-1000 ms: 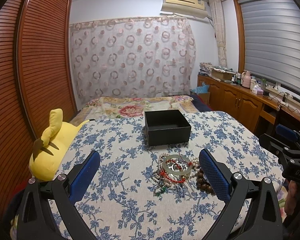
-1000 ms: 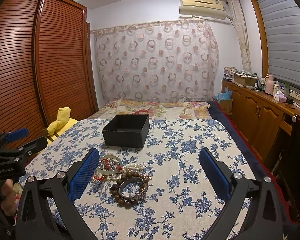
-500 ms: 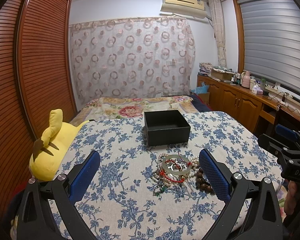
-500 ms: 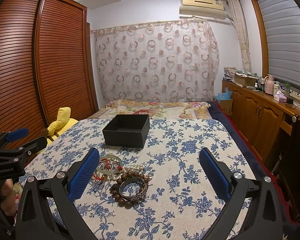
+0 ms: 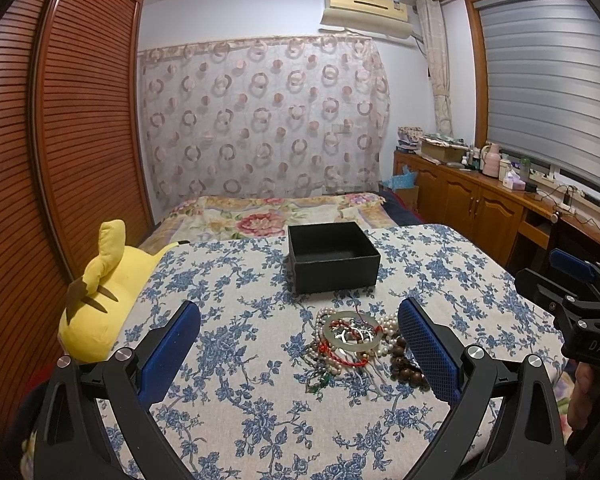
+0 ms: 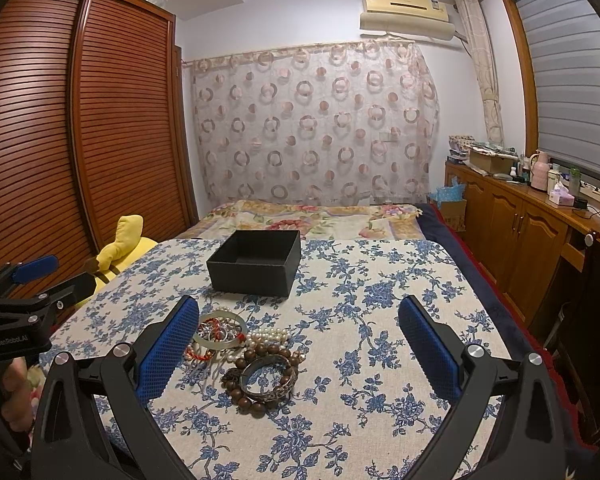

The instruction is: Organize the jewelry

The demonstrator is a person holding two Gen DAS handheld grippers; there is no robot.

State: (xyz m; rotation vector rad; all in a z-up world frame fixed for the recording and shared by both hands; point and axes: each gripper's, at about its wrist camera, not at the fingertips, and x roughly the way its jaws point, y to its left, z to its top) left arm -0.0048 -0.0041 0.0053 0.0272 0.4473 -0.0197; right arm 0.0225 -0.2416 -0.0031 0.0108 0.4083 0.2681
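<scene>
Tablecloth (image 5: 228, 344), blue-flowered, beside bed (image 5: 268, 216)

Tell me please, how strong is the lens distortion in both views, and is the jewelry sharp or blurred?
Left wrist view: the wardrobe bows strongly and the corners go black; the jewelry pile is sharp. Right wrist view: the same barrel curving bends the window blind; the silver bangle and the black box are in focus, with soft indoor light and no glare.

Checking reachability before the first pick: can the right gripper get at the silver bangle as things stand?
Probably yes. The right gripper is open and empty, and the silver bangle lies on top of the brown beads at the near edge of the pile, with nothing over it.
</scene>
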